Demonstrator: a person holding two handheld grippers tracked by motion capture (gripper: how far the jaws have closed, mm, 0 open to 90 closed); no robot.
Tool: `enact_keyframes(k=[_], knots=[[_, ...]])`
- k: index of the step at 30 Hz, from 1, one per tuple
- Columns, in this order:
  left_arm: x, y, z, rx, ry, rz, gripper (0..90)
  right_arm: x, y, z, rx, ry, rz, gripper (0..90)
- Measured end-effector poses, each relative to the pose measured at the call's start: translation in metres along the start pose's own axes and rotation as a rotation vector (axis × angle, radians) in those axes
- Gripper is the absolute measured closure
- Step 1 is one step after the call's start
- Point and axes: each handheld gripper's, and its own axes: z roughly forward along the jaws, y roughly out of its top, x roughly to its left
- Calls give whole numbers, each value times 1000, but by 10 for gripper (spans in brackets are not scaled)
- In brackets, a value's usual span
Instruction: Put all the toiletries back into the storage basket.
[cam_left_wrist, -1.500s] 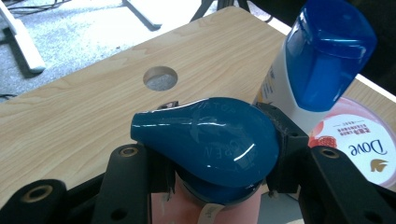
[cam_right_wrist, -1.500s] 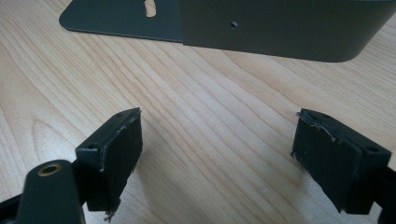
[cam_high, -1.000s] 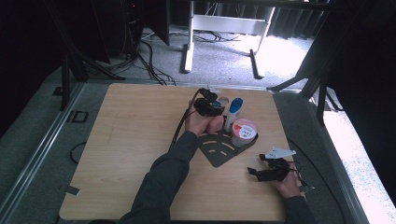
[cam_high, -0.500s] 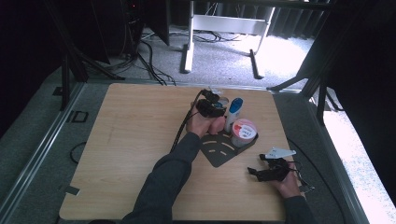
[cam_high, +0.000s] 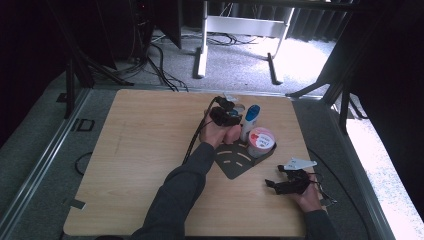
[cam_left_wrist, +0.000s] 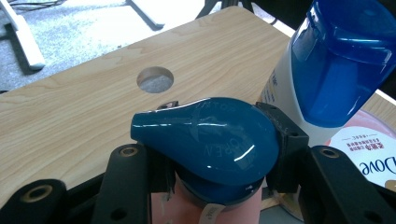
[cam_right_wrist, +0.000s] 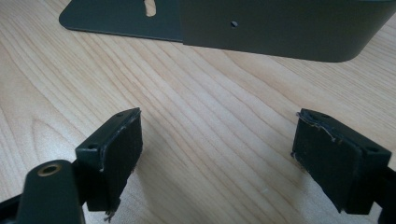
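Blue and shiny, a teardrop-shaped cap (cam_left_wrist: 205, 137) is squeezed between the two black pads of the left gripper (cam_left_wrist: 212, 154). The cap sits on a pink bottle (cam_left_wrist: 205, 210), so the bottle is held by its top. In the high view this bottle is hidden under the hand, at the far side of the wooden table (cam_high: 145, 150), just beside the dark metal stand (cam_high: 235, 160).

Right next to it a white bottle (cam_high: 250, 122) with a smooth, see-through blue lid (cam_left_wrist: 343, 60) is seen standing up. A round pink tub (cam_high: 261, 141) with a white label is set on the stand, just beside that bottle. A round hole (cam_left_wrist: 155, 79) is cut in the pale, striped wood behind the cap.

Near the front right corner of the table, the right gripper (cam_high: 287, 184) is held low over the wood. Its jaws are spread wide, and nothing is held between them. The pads (cam_right_wrist: 121, 154) look rough and a bit frayed at the edges. A flat, dark grey wall of the stand (cam_right_wrist: 280, 28), with rounded corners and a tiny hole, is seen just past them.

Compared with the pictures from a moment ago, nothing is seen to be moved. Both hands are kept in the same spots, and the bottles and tub are left where they were.
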Motion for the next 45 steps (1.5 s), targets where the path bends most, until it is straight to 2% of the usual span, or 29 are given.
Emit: enact_keyframes(k=[10, 15, 18, 23, 30, 40, 45], knots=[[-2, -2, -1, 5, 0, 13, 515, 0, 0, 0, 0, 0, -1, 157], [-2, -2, -1, 6, -27, -15, 444, 0, 0, 0, 0, 0, -1, 157], [-2, -3, 0, 13, -39, -14, 406, 0, 0, 0, 0, 0, 0, 157], [-1, -4, -1, 19, -37, -7, 363, 0, 0, 0, 0, 0, 0, 157], [0, -6, -3, 29, -58, -18, 318, 0, 0, 0, -1, 0, 1, 157], [-2, -10, -14, 52, -52, 9, 310, 0, 0, 0, -1, 1, 0, 157], [0, -16, -21, 40, -60, 4, 315, 0, 0, 0, -1, 0, 1, 157]])
